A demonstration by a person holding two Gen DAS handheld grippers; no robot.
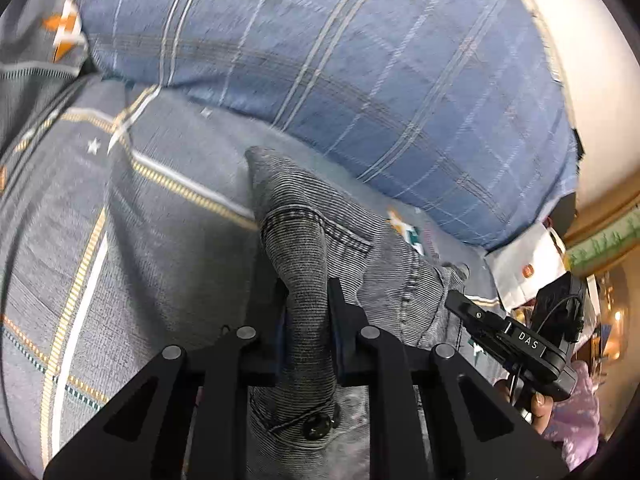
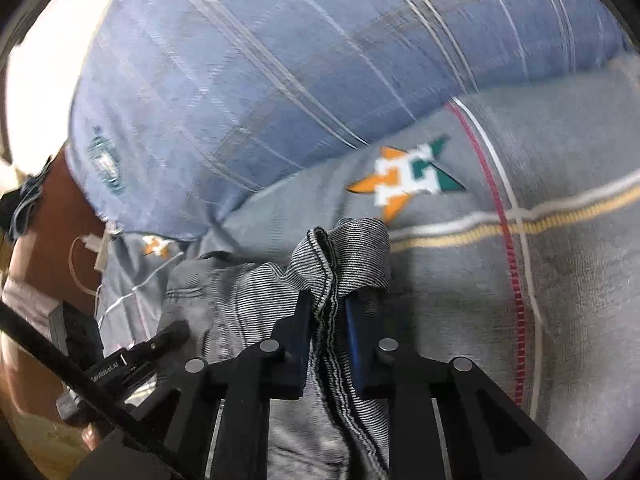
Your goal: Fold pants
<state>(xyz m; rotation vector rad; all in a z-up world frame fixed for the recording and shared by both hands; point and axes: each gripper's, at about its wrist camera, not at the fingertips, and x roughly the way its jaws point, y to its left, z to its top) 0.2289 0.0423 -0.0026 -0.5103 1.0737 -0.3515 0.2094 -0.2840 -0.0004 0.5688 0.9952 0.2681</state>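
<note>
Both grippers, left gripper (image 1: 308, 316) and right gripper (image 2: 328, 316), are pinching the grey pants (image 1: 296, 216) above the bed (image 1: 168, 264), fingers narrow.

Grey finely striped pants (image 1: 304, 248); grey bedsheet (image 2: 580, 280) with yellow-white stripes and orange-teal-white stars; blue plaid pillow (image 1: 360, 60); black grippers with blue pads.

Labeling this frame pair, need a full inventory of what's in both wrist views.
pants: 1, grey fine-striped, bunched on the bedsheet, pinched by both grippers
bedsheet: 1, grey with star prints and stripes, under the pants
pillow: 1, blue plaid, behind the pants
white cloth: 1, right edge of left view
left gripper: 1, black, shut on pants
right gripper: 1, black with blue pads, shut on pants
hand: 1, holding the right gripper's handle
</note>
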